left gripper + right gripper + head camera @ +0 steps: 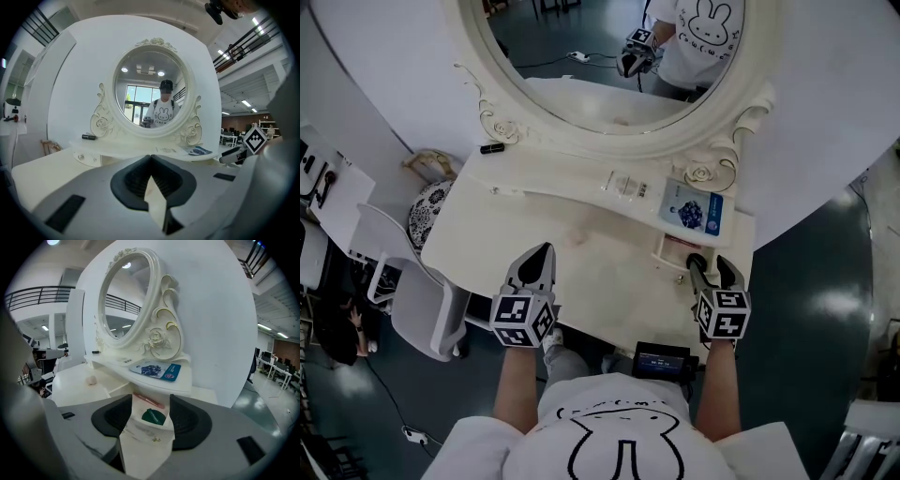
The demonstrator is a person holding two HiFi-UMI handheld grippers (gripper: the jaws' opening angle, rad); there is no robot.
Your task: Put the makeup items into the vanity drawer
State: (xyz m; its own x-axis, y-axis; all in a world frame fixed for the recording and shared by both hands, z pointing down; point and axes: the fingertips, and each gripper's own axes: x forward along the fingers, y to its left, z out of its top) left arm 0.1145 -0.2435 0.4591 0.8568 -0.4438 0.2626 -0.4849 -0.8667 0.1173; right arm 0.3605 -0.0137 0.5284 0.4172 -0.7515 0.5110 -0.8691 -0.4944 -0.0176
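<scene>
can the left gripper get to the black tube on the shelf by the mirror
Probably yes: the black tube lies in the open on the shelf, with nothing between it and the left gripper; its shut jaws must open first.

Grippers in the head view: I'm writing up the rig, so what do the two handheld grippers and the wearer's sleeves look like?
The left gripper and right gripper have light grey bodies, each with two tapering jaws lined by dark ribbed pads. Each carries a white cube printed with black square markers. The person wears a white short-sleeved T-shirt with a black rabbit outline.
</scene>
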